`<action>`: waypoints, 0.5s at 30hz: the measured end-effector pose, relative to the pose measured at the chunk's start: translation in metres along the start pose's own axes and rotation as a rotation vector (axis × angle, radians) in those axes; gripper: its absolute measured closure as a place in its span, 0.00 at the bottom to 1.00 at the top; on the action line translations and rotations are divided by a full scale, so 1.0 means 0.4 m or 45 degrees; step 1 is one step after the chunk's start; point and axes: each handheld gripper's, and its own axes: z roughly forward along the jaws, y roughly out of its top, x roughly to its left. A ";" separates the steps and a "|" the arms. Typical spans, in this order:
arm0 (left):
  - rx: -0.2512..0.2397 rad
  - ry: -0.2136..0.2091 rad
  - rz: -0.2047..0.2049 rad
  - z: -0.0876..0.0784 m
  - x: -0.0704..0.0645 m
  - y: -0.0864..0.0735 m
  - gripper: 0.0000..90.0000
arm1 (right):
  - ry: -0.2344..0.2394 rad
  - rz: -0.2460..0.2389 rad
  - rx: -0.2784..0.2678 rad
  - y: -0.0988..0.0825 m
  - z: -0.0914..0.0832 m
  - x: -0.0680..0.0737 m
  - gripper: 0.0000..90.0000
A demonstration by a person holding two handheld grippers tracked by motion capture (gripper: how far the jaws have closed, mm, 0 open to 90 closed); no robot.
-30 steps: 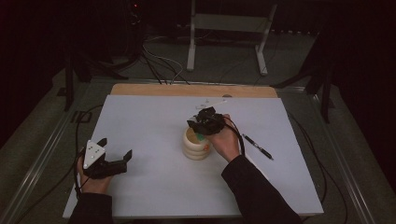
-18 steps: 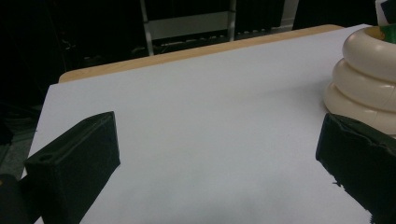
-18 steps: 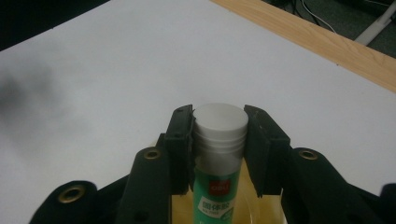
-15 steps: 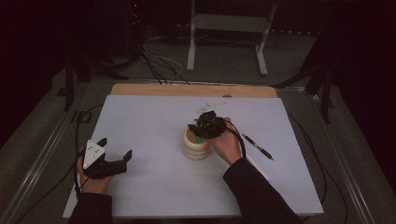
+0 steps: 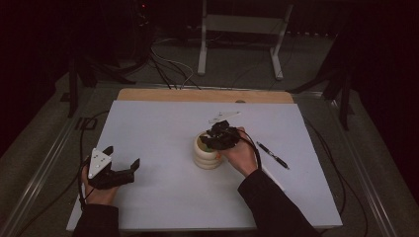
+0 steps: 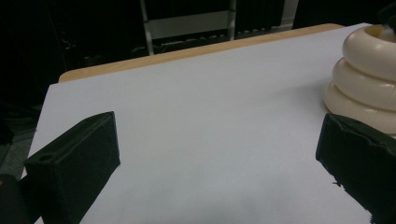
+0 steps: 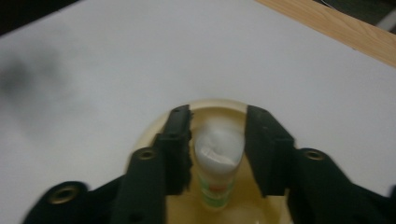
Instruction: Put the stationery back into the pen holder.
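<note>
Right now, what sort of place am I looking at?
Probably a lab or recording studio, not a home: a white-covered table in a dark room, cables trailing over the floor, a metal stand behind, and a person's hand-held gripper.

We see a wooden table point(image 5: 148, 94) covered by a white sheet point(image 5: 158, 128); on it stand a cream ribbed cup point(image 5: 206, 158) and a black pen point(image 5: 272, 155).
</note>
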 end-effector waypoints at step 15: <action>0.001 0.000 0.003 0.000 -0.001 0.000 0.00 | -0.008 0.025 -0.135 0.000 -0.049 -0.012 0.12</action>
